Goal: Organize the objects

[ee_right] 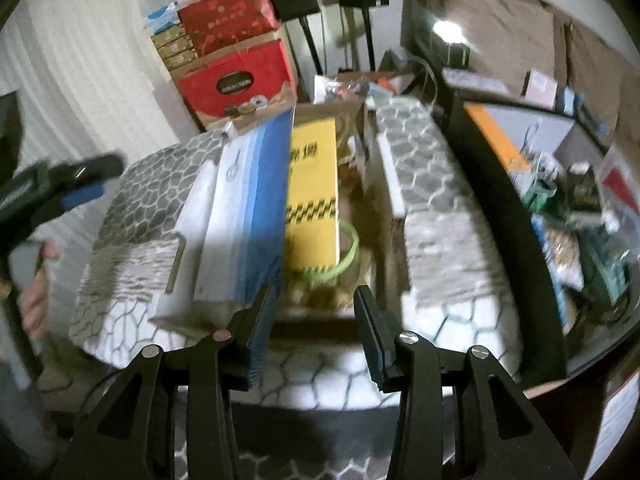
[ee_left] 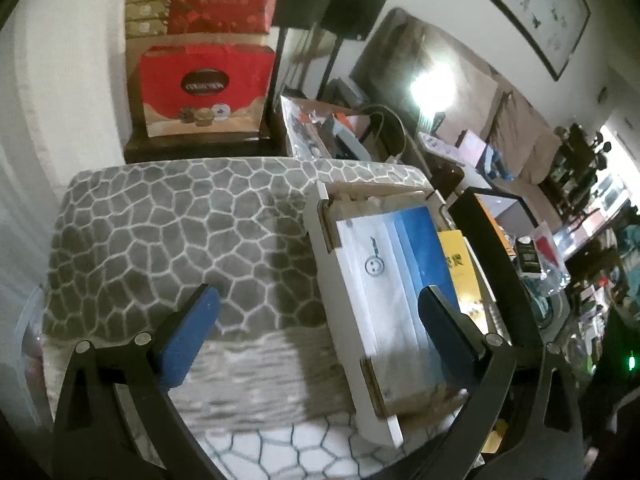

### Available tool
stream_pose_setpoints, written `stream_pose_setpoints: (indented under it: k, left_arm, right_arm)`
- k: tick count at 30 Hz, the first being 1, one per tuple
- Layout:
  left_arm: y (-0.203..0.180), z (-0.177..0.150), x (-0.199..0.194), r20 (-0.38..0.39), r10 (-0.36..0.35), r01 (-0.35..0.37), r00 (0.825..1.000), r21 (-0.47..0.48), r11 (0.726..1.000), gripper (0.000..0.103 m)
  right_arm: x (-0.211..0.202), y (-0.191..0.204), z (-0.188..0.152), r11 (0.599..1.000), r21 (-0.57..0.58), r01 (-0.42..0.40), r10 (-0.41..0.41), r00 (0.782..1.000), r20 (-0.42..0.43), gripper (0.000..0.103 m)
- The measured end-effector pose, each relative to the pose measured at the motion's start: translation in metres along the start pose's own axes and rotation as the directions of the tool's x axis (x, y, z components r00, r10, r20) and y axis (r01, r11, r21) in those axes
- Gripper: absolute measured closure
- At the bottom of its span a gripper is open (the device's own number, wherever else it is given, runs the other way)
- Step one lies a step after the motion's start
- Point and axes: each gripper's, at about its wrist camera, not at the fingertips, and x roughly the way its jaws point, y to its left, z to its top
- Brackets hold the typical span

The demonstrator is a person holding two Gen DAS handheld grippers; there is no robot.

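Both grippers hang empty: our left gripper (ee_left: 320, 312) gapes wide, our right gripper (ee_right: 314, 312) half-open. Ahead of the right fingers, the cardboard box (ee_right: 176, 300) holds a blue-white packet (ee_right: 240, 216), yellow box (ee_right: 314, 196), green ring (ee_right: 348, 256); seemingly between placements, we next need something loose

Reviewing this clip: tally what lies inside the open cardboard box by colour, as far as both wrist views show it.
Inside the cardboard box:
White-and-blue package: 1
Yellow package: 1
Green ring: 1
Total: 3
The box bottom is blurred, so smaller items may go uncounted. Both tongs, left and right, are open and empty.
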Motion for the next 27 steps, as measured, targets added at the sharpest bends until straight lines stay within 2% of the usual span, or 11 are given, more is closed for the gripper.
stream_pose_setpoints:
  k: [5,6,8,11,14,17,20,21,22,25,27]
  left_arm:
    - [-0.002,0.018,0.048,-0.095,-0.006,0.006,0.995,0.003,1.000,0.023]
    - [-0.003,0.019,0.055,-0.110,-0.005,0.005,0.994,0.003,1.000,0.028]
    - [-0.004,0.023,0.072,-0.147,-0.020,0.019,0.989,-0.010,1.000,0.030]
    - [-0.003,0.025,0.089,-0.191,-0.024,0.020,0.981,-0.024,1.000,0.042]
    - [-0.004,0.025,0.104,-0.229,-0.069,0.058,0.971,-0.053,0.997,0.048]
    - [-0.003,0.024,0.112,-0.240,-0.098,0.079,0.966,-0.088,0.993,0.052]
    - [0.000,0.024,0.114,-0.241,-0.127,0.100,0.962,-0.120,0.988,0.066]
    - [0.001,0.024,0.114,-0.239,-0.126,0.097,0.963,-0.127,0.987,0.076]
    - [0.002,0.024,0.114,-0.237,-0.112,0.083,0.965,-0.130,0.988,0.079]
    - [0.005,0.021,0.113,-0.222,-0.114,0.082,0.968,-0.148,0.986,0.079]
    - [0.003,0.021,0.112,-0.212,-0.100,0.069,0.972,-0.145,0.987,0.080]
  right_arm:
    - [-0.010,0.001,-0.012,1.000,0.025,-0.015,0.014,1.000,0.021,0.064]
    - [-0.015,0.002,-0.015,0.999,0.042,-0.034,0.034,0.999,0.018,0.066]
    - [-0.019,0.002,-0.019,0.995,0.061,-0.084,0.083,0.997,0.005,0.068]
    - [-0.020,0.005,-0.025,0.991,0.073,-0.109,0.110,0.994,-0.011,0.068]
    - [-0.008,0.003,-0.031,0.982,0.114,-0.151,0.157,0.987,-0.044,0.069]
    - [0.009,-0.004,-0.035,0.953,0.209,-0.218,0.235,0.970,-0.058,0.070]
    - [0.019,-0.014,-0.039,0.903,0.315,-0.293,0.318,0.948,-0.031,0.071]
    - [0.021,-0.017,-0.040,0.885,0.346,-0.311,0.340,0.940,-0.024,0.071]
    - [0.022,-0.019,-0.041,0.874,0.365,-0.321,0.352,0.936,-0.020,0.071]
    - [0.019,-0.024,-0.046,0.827,0.417,-0.377,0.401,0.915,0.031,0.074]
    - [0.013,-0.023,-0.047,0.830,0.410,-0.379,0.390,0.919,0.060,0.074]
